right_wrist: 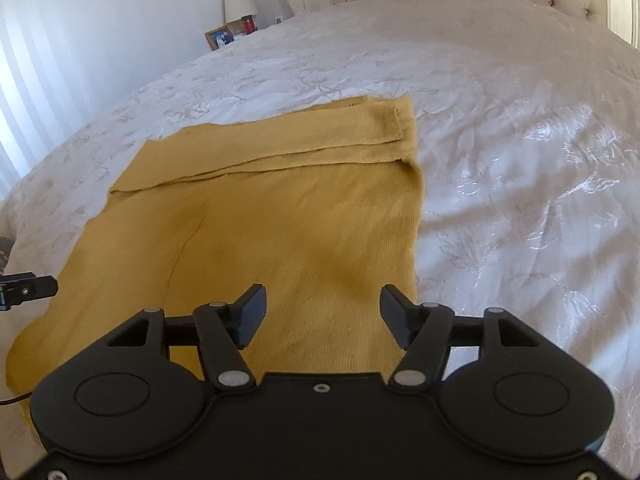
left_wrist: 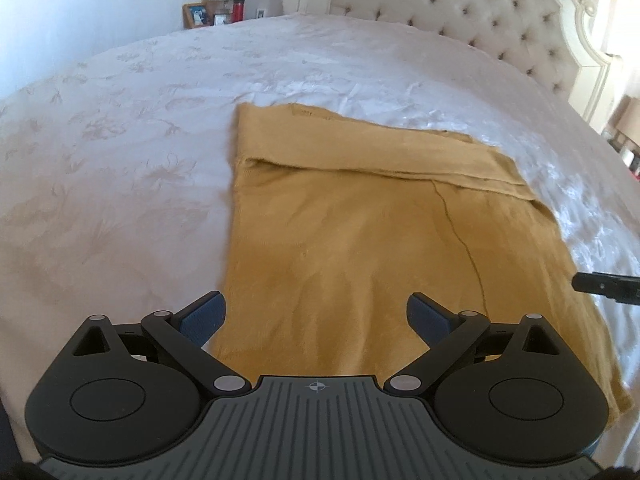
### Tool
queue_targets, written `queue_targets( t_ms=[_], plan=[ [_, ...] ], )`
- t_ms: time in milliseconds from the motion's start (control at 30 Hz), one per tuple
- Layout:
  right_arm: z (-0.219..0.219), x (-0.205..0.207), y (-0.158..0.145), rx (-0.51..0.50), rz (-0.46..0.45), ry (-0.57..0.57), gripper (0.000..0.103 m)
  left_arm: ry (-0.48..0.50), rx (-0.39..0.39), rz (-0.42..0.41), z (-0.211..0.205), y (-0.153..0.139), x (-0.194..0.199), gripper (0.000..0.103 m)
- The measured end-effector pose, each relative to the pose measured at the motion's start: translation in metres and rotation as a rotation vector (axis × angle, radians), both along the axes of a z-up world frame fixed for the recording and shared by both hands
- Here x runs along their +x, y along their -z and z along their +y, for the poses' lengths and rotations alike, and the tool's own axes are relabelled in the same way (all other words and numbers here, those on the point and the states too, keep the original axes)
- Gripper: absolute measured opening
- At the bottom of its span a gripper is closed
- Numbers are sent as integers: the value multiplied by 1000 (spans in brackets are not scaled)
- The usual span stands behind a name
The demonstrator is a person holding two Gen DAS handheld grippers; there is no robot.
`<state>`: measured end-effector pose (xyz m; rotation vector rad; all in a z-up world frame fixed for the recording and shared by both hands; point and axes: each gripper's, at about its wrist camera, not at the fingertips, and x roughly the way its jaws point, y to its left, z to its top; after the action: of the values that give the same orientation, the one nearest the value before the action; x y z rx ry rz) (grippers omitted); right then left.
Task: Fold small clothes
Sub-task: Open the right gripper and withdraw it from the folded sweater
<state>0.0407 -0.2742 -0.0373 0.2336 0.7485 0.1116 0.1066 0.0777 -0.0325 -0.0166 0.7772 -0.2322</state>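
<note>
Holding both tools above the mustard garment [left_wrist: 352,240], I see the left gripper [left_wrist: 316,314] and right gripper [right_wrist: 322,316] with fingers spread apart, nothing between them. The garment lies flat on the white bedspread [left_wrist: 120,140], its far edge folded over, below the tufted headboard [left_wrist: 480,12].

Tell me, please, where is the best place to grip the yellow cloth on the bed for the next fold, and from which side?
Probably grip the mustard cloth at its two near corners, coming from the near edge below the grippers. It lies flat on the bedspread, far edge already folded into a band. The left gripper and right gripper hang open over it, one toward each side.
</note>
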Motion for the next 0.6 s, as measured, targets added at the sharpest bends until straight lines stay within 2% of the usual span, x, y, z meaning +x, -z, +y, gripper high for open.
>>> queue_targets(
  t_ms=[267, 600],
  plan=[
    [-8, 2, 0, 38, -20, 2, 67, -13, 12, -25, -15, -6, 25, 99],
    [-15, 20, 4, 63, -32, -9, 67, -11, 15, -40, -42, -5, 80, 99]
  ],
)
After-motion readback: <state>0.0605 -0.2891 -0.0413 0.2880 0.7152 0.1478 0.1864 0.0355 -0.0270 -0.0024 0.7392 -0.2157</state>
